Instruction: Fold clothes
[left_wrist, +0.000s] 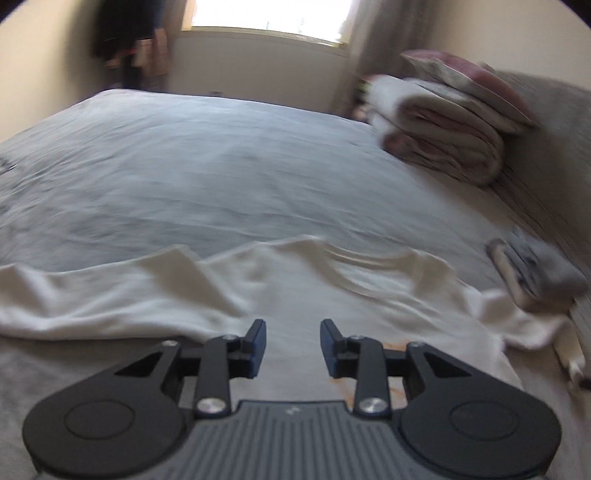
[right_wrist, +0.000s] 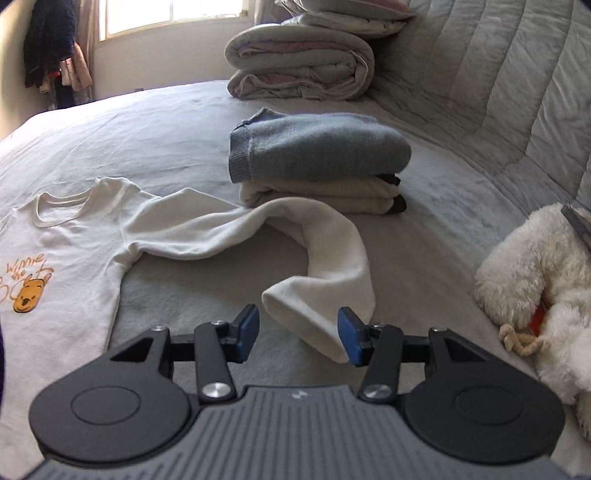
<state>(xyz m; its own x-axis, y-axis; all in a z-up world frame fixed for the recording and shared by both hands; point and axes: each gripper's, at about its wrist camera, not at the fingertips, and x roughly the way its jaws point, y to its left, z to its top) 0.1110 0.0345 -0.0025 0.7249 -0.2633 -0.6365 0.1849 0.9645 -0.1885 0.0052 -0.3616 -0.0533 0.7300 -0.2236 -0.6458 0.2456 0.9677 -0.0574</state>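
Bed carries the white sweatshirt near left; only the right view shows its printed front. Folded stack lies beyond, plush toy right. Right gripper released, sleeve cuff between jaws. Left gripper released, empty.

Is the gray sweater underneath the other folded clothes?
No, the gray sweater lies on top of the cream folded clothes in the pile on the bed.
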